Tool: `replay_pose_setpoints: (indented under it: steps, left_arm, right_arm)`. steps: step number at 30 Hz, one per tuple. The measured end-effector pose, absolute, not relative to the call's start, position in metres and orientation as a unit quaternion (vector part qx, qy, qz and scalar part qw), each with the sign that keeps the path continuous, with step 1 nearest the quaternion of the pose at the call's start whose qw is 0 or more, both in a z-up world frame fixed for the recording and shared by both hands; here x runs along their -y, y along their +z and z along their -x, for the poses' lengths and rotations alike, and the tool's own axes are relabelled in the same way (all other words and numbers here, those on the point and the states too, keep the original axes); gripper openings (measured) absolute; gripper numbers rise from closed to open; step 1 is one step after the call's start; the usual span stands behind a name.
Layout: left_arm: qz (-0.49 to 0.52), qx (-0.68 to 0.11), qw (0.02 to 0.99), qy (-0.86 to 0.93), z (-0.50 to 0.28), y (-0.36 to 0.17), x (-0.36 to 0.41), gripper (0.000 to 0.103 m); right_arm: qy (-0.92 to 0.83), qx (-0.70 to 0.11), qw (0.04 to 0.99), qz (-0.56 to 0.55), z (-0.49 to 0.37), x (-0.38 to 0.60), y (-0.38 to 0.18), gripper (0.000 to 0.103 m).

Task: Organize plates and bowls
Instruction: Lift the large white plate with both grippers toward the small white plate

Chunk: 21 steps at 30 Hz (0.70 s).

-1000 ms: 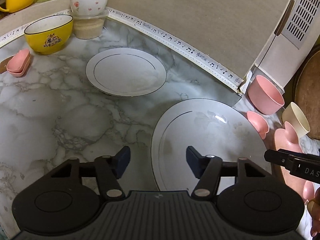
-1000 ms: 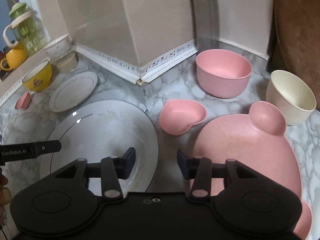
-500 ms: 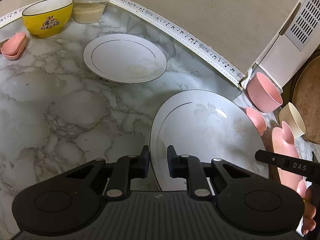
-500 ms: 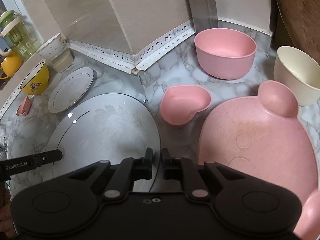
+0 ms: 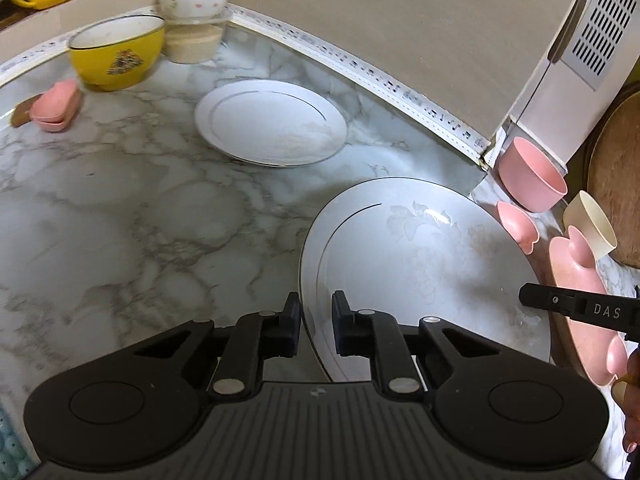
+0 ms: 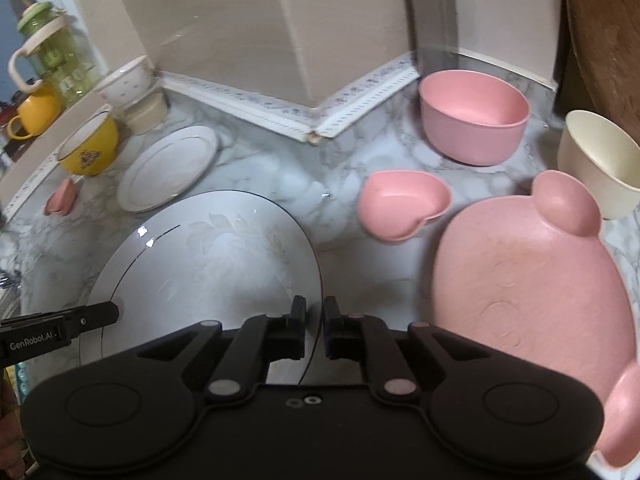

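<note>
- The left gripper [image 5: 316,326] pinches the large white plate's [image 5: 420,264] left rim; the right gripper [image 6: 314,330] pinches its right rim.
- Both should lift level and together.
- The plate sits on the marble counter [image 5: 120,220], beside the pink bear-shaped plate [image 6: 532,276]; the smaller white plate [image 5: 272,122] looks like the stacking partner.

Marble counter [image 5: 120,220], small white plate [image 5: 272,122], yellow bowl [image 5: 118,56], pink bowl [image 6: 474,116]

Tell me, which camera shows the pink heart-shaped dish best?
The right wrist view: the heart-shaped dish sits whole and in the open there. The left wrist view catches only an edge-on sliver of it near the frame's side.
</note>
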State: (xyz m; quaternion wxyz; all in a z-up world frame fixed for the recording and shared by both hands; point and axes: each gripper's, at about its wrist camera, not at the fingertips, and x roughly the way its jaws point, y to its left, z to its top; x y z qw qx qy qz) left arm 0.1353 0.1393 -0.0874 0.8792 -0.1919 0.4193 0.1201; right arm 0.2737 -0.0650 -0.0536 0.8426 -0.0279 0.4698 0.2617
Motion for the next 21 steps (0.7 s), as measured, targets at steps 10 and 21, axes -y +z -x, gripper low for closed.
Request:
replay_pose_setpoints:
  steps: [10,21]
  left_arm:
    - [0.204,-0.409,0.874,0.162,-0.07,-0.076,-0.163,0.015]
    - [0.212,-0.417,0.867,0.171,-0.033,-0.082,-0.168,0.015]
  right_arm:
    - [0.309,-0.471,0.826,0.044,-0.223,0.034,-0.052,0.009]
    - [0.313,-0.472,0.822,0.061,-0.2,0.025,-0.06,0.009]
